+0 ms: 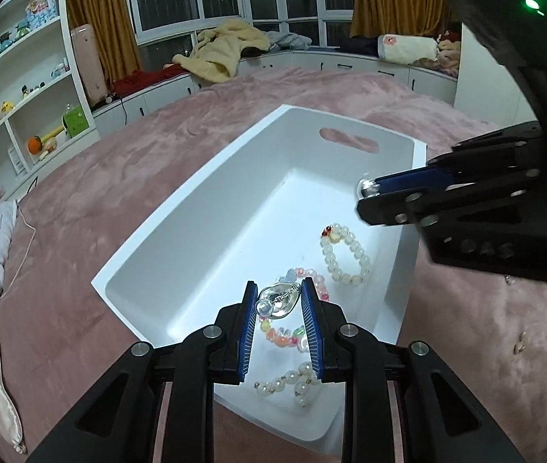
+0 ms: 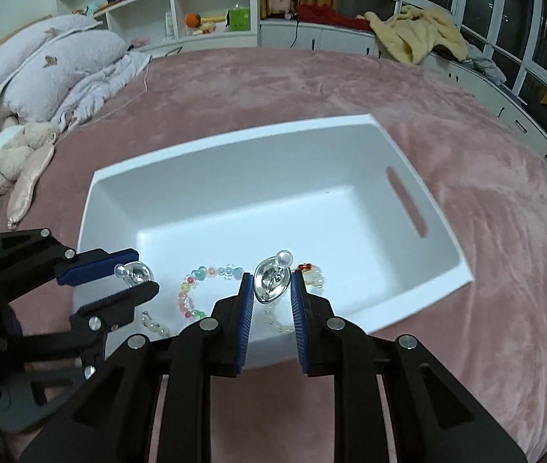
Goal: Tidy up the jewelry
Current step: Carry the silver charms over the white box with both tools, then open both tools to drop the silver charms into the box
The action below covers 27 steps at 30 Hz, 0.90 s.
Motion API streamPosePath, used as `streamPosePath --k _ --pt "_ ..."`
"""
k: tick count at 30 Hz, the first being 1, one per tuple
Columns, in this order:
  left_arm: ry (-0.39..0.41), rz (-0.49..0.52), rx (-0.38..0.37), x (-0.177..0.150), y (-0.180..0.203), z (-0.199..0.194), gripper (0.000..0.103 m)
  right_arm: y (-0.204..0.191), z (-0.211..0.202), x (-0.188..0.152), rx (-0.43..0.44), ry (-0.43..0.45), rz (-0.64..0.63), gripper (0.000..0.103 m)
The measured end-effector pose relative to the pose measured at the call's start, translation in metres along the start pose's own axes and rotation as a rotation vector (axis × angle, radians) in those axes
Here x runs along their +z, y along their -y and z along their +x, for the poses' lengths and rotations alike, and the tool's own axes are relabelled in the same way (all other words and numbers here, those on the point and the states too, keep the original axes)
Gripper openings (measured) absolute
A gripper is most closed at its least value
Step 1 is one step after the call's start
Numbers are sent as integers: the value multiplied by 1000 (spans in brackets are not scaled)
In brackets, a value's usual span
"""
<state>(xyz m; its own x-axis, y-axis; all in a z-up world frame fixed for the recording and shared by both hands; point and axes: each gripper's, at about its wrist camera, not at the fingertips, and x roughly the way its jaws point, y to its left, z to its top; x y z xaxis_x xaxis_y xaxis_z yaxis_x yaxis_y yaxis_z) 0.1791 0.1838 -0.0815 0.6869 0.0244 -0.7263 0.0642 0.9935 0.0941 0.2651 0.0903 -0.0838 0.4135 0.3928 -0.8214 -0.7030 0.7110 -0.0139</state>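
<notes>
Here, a small silver, teardrop-shaped ornament is being pinched between the blue pads of the left gripper above the near end of the white bin, and a matching silver ornament is being clamped in the right gripper, also over the bin's near end. Both pieces are being gripped only by their edges, so either could be squeezed out sideways and flung onto the pink bedspread outside the bin, where a small shiny thing would be hard to find in the pile. If they are being released from this height, a bounce off the hard floor of the bin is judged possible. Inside the bin, below the grippers, a multicoloured bead bracelet, a pale bead bracelet and a pearl strand are lying, so tangling is a risk. Beyond the bin's far rim nothing is being obstructed; one small trinket is lying on the bedspread outside the bin's right wall.
</notes>
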Motion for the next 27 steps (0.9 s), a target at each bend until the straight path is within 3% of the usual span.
streamPosePath --k 7,12,14,15,17,21,22,27 --pt "-15 -17 -13 -7 -5 7 28 1 15 -3 34 -19 42 20" --pt "-26 -25 -13 -10 -6 11 30 5 12 -1 47 3 62 45" --pt "-13 -39 -11 -10 -9 8 50 9 4 -2 79 38 90 64" --pt "3 -46 -6 -9 -10 5 61 12 0 -2 76 58 102 67" --pt "20 -53 -7 -8 -12 0 66 22 -10 -4 83 95 142 76" --pt "48 -60 -16 -3 -10 -11 88 46 -32 -14 58 150 197 94" --pt "51 -62 -18 -2 -9 -14 92 51 -36 -18 57 152 196 96" --pt "113 5 -77 -2 25 -44 92 97 -60 -53 -26 125 224 96"
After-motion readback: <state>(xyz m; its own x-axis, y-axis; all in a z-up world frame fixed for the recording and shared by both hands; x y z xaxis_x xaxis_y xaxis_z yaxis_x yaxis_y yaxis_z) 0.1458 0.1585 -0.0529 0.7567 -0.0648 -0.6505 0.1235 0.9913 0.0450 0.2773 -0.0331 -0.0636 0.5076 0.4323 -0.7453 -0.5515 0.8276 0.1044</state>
